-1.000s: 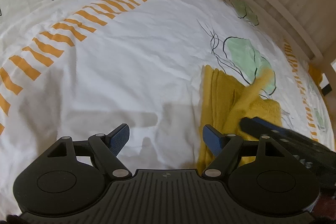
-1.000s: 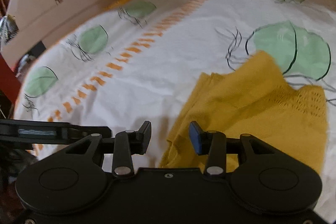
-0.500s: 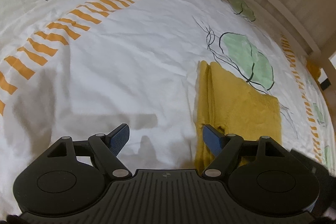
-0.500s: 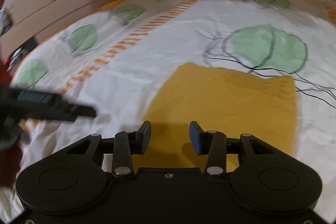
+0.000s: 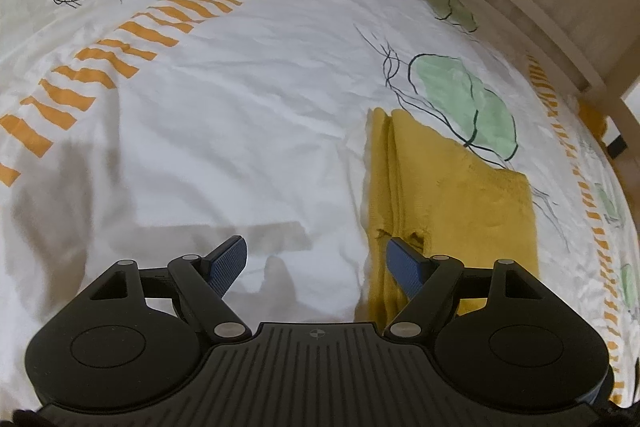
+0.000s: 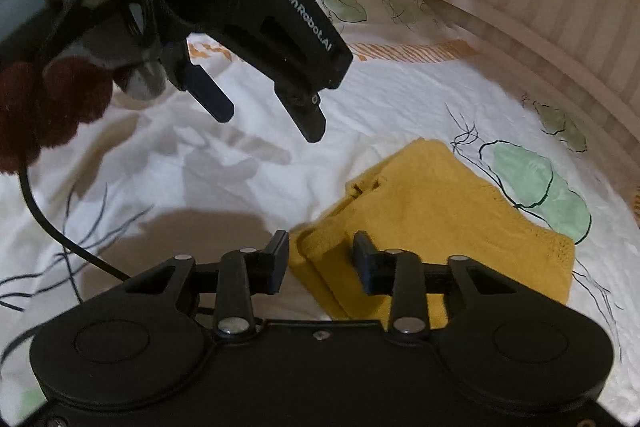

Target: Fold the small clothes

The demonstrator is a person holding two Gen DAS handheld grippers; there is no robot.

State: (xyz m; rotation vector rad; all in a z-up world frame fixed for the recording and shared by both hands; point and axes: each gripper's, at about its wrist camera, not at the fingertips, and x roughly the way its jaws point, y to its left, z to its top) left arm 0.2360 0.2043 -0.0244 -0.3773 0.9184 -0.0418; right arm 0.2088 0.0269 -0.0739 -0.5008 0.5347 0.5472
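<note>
Yellow knit garment (image 6: pixel 436 227) lies folded on the leaf-print bedsheet (image 5: pixel 240 131), its near corner between the closing right gripper (image 6: pixel 321 259), while the left gripper (image 5: pixel 316 263) hangs wide open, empty.

Yellow cloth on a leafy white sheet

The folded cloth (image 5: pixel 460 187) is mustard yellow. The bed sheet (image 5: pixel 240 131) is white with green leaves, thin black lines and orange stripes. Both grippers are black with blue pads (image 5: pixel 230 261). The sleeve (image 6: pixel 44 99) is dark red.
</note>
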